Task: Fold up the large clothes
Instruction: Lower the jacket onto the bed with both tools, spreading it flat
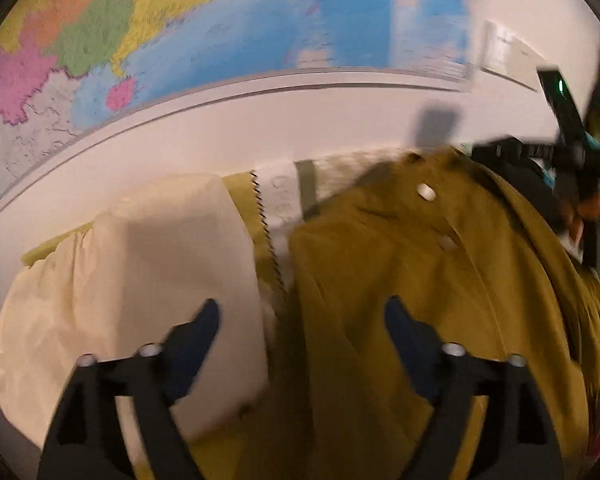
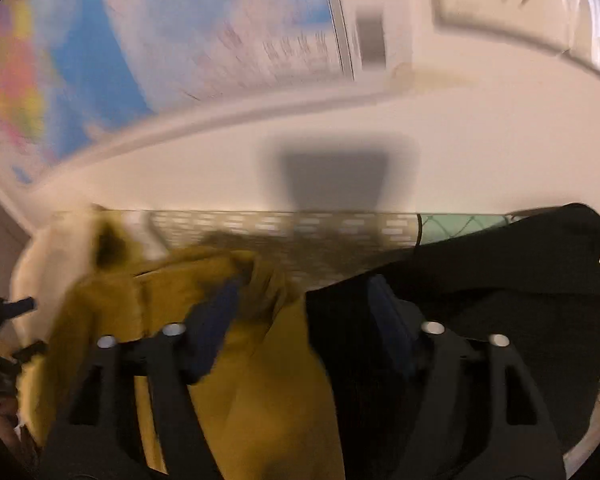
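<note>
A mustard-yellow jacket lies spread on the white table, its cream lining turned out on the left beside a dark zipper. My left gripper hovers over it, open, with one finger above the lining and one above the yellow cloth. In the right wrist view the same jacket fills the lower middle, blurred. My right gripper stands open over its edge, with nothing pinched between the fingers. The right gripper's black frame shows at the jacket's far right, a hand behind it.
A black garment lies to the right of the jacket, partly under my right finger. A patterned strip and a teal item lie behind. A coloured map hangs on the wall beyond the table's far edge.
</note>
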Motion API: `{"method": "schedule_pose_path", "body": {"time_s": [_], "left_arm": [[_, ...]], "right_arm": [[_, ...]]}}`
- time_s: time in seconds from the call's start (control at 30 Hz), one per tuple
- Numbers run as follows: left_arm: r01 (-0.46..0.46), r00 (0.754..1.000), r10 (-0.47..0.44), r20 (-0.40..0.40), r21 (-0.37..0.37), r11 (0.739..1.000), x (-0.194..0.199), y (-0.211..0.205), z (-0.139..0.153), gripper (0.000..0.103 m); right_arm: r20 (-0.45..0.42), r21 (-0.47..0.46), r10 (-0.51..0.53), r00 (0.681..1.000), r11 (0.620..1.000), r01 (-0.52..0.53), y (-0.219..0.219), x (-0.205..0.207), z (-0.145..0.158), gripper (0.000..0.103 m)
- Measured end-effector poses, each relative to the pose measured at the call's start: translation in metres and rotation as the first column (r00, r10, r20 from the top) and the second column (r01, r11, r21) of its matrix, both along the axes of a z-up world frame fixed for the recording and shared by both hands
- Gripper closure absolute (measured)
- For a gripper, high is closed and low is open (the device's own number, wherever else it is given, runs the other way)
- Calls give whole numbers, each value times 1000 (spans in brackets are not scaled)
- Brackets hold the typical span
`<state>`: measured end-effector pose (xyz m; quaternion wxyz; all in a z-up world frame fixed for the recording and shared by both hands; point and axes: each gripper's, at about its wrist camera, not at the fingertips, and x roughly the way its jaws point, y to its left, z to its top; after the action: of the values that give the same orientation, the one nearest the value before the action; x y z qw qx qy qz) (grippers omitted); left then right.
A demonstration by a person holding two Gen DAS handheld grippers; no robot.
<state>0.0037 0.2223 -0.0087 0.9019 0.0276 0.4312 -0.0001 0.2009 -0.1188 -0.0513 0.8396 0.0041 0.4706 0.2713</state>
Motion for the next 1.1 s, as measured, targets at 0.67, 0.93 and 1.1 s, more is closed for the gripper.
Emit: {"method": "schedule_pose_path", "body": {"time_s": [0.67, 0.93, 1.1], "left_arm": [[45, 999, -45, -1, -128, 991, -82, -22, -13, 99], [-154, 982, 158, 104, -40, 987, -69, 62, 37, 94], [-292, 952, 303, -39, 176, 940, -42, 85, -51, 65]], "right_arm": [[-61, 92, 156, 986, 984, -150, -136, -210, 22, 98], [3, 144, -95, 995, 985, 94, -211, -147, 53, 95], [-177, 11, -179, 968, 983, 184, -216, -126, -39, 78]]}}
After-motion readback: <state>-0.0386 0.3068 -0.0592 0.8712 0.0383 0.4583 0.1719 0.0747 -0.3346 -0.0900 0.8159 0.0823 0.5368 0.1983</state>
